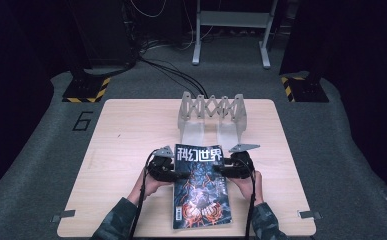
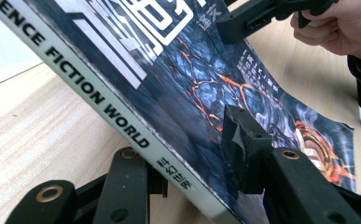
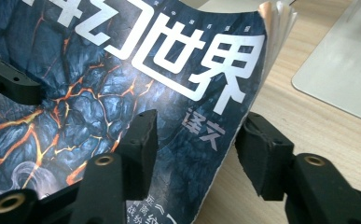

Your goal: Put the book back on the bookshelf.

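Magazine (image 1: pixel 201 187) lies near the worktop's (image 1: pixel 126 150) front edge, midway. We note both forearms level, converging from the front; left gripper (image 1: pixel 177 174) clamps its spine edge, right gripper (image 1: pixel 220 171) straddles the open-page edge, contact unclear.

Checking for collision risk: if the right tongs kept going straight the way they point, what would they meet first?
The right tongs already straddle the magazine's open page edge, so they would slide further over its cover. Beyond that, the left tongs pressing the far side come next, though depth is hard to judge.
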Motion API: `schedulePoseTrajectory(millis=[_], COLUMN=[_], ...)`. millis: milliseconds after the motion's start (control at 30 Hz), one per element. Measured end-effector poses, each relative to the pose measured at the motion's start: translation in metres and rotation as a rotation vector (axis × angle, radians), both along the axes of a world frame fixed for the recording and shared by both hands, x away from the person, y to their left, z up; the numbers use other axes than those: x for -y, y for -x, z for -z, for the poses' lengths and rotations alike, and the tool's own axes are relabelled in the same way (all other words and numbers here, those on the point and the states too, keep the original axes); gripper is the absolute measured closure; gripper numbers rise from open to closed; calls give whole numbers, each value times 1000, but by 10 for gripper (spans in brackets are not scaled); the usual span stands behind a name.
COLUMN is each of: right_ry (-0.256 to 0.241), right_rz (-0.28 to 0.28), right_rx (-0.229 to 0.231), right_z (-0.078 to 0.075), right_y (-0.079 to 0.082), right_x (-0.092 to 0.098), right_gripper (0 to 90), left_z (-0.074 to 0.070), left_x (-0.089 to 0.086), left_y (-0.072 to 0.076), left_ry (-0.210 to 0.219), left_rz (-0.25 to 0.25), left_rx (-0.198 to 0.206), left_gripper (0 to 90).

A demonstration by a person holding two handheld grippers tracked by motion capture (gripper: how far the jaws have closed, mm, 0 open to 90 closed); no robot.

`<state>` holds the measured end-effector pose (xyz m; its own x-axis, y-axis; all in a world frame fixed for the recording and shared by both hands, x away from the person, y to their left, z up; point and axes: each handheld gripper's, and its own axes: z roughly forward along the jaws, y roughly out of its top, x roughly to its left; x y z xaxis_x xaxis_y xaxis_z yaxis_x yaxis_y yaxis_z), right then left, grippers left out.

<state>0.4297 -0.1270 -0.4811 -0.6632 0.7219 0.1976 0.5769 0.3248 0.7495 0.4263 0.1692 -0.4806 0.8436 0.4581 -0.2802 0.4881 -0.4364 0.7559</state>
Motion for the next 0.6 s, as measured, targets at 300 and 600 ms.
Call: schedulePoseTrajectory(millis=[300, 600], right_ry=[24, 8], right_rz=[-3, 1], right_rx=[23, 41], right_z=[-11, -18], right_y=[3, 4], right_x=[-1, 2], right_gripper=[620, 729], left_z=[-8, -16], left_x=[1, 4], left_y=[-5, -8], left_ry=[-58, -96], left_rz=[34, 68], left_rx=[-34, -45], left_gripper=[635, 637])
